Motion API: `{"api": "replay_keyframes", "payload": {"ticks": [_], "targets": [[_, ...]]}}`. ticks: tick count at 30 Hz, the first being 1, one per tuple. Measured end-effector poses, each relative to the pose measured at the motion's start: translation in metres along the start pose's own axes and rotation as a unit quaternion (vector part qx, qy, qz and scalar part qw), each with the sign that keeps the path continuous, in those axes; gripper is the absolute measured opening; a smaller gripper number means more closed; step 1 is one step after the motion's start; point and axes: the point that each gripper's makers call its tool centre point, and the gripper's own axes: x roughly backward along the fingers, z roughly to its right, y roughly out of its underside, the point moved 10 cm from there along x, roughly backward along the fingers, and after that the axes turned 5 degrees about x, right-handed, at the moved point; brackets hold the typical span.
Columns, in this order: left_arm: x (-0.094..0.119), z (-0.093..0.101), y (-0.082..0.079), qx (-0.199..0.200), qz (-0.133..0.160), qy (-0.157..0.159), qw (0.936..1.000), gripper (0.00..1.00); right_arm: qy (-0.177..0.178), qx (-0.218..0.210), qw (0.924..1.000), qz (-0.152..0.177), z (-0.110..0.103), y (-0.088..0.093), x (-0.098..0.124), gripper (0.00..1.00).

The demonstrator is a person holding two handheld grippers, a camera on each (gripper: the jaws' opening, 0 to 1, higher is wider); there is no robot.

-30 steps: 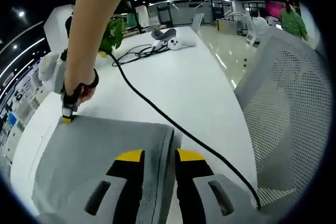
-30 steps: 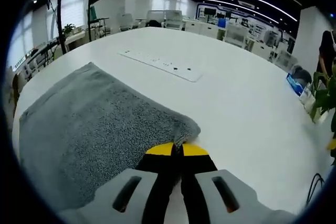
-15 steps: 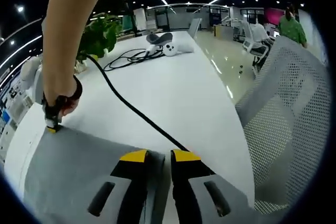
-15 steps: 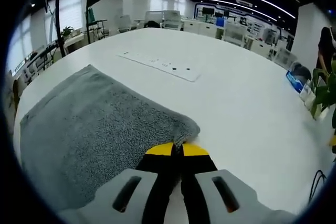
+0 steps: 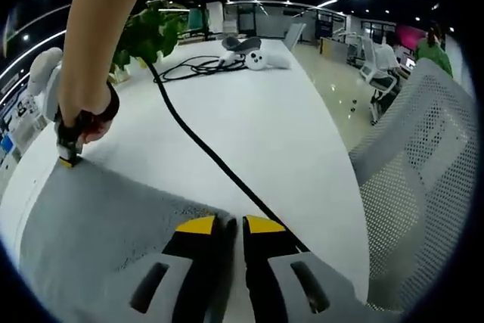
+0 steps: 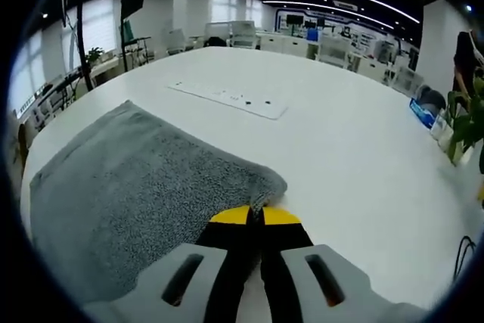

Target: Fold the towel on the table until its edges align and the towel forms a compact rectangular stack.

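Two grippers are on the job here, each pinching a corner of the grey towel [image 5: 98, 232] that lies flat on the white table [image 5: 249, 126].

Left gripper view first: the left gripper [image 5: 228, 222] has its yellow-tipped fingers [image 5: 198, 225] nearly together with the towel's near corner sandwiched between them, so it's clamped on the cloth. The towel spreads out to the left of the fingers. At its far corner, up and left of the fingers, the right gripper [image 5: 68, 158] presses its yellow tip down onto the towel edge, with a person's hand [image 5: 87, 122] wrapped around it and a bare forearm running up out of the top. A black cable [image 5: 204, 149] runs from just right of the fingers away across the table toward a green plant [image 5: 147, 32] and a white headset [image 5: 249, 54] at the far end. Right of the fingers sits a grey mesh chair [image 5: 420, 179].

Right gripper view: the right gripper's yellow pads [image 6: 231, 215] are pressed tight together on the towel's corner, which bunches up just ahead of the tips. The rest of the towel fans out ahead and left of the fingers, flat on the table. Further ahead, well apart from the cloth, a white power strip [image 6: 227, 97] lies on the tabletop.
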Motion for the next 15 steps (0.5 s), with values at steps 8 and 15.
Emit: {"api": "replay_keyframes", "payload": {"ticks": [8, 15], "targets": [[0.0010, -0.0041, 0.0013, -0.016, 0.007, 0.010, 0.9998, 0.05, -0.001, -0.005, 1.0000, 0.004, -0.0028, 0.0001, 0.0028, 0.02], [0.0014, -0.0100, 0.0010, 0.011, 0.004, 0.028, 0.9995, 0.03, 0.003, -0.029, 0.9995, 0.011, -0.0037, 0.0013, 0.0043, 0.01]]}}
